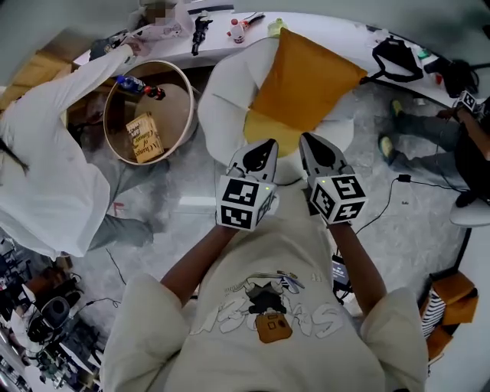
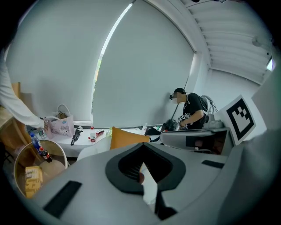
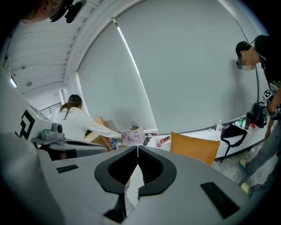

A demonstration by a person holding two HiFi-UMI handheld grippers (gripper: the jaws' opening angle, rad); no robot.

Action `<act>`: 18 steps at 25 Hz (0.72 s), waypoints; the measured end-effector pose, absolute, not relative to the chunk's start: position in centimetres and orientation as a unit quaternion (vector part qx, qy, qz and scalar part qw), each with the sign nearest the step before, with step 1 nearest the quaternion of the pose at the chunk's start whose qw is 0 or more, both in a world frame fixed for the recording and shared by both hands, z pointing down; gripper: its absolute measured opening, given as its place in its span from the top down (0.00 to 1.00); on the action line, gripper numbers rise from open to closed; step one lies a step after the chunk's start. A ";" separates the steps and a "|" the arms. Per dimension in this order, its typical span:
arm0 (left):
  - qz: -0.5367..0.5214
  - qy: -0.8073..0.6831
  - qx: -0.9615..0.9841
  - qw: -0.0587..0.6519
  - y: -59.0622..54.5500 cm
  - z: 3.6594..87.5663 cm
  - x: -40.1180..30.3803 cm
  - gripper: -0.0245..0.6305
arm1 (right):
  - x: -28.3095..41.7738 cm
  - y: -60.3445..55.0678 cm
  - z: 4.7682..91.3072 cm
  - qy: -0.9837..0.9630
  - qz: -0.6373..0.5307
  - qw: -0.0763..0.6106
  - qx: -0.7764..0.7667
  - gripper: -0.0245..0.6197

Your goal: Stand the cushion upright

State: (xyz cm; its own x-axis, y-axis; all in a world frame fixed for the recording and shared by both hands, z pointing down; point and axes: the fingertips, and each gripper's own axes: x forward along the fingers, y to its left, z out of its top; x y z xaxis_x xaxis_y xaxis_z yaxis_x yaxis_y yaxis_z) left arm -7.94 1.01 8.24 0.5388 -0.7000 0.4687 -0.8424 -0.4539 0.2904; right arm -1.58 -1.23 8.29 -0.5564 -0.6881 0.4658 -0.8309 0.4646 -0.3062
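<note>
Both tongs are clenched with nothing between them: the left tongs (image 1: 264,145) and the right tongs (image 1: 308,142) hang side by side close to my chest, at the near edge of the rounded white upholstered chair (image 1: 226,99) and apart from the cushion.

The mustard-orange square fabric cushion (image 1: 302,80) sits on that chair's seat, on edge and tipped back against the backrest. It looks upright to me, but nothing holds it. My worry is that it slumps forward or slides off the smooth seat. If I reach in again with the tips clenched, a nudge on its lower edge could knock it over, so I would release the tongs first.

To the left of the chair stands a round wooden-rimmed tub (image 1: 186,99) with a yellowish packet (image 1: 144,138) inside, and a person in a white long sleeve (image 1: 46,153) leans over it, near my left side. A thin black cable (image 1: 383,203) trails across the floor on the right. Farther off, the long white bench (image 1: 337,23) carries small clutter and a black strapped bag (image 1: 396,57). None of it blocks the chair.
</note>
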 end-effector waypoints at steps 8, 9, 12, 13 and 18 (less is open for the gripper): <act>0.131 -0.444 0.859 0.218 5.7 4.4 -5.4 0.96 | -0.4 3.3 4.3 -0.873 0.219 0.115 0.421 0.92; 0.130 -0.442 0.862 0.213 6.3 3.9 -4.9 0.96 | -0.1 4.0 4.1 -0.876 0.216 0.116 0.417 0.92; 0.123 -0.434 0.869 0.204 7.3 3.4 -5.2 0.96 | -0.9 5.2 4.0 -0.878 0.210 0.122 0.412 0.92; 0.120 -0.431 0.871 0.204 7.2 3.5 -5.9 0.96 | -1.7 5.1 4.1 -0.878 0.208 0.126 0.414 0.92; 0.122 -0.414 0.875 0.218 6.5 3.6 -8.1 0.96 | -3.8 4.2 3.6 -0.867 0.216 0.128 0.430 0.92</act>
State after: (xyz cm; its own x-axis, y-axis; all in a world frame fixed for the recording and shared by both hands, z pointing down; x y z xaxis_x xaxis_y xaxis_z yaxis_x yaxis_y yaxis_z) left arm -8.13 6.54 3.63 0.6271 -0.6716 0.3946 -0.7782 -0.5619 0.2804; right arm -3.84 4.24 3.56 -0.5973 -0.6900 0.4087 -0.8012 0.5368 -0.2646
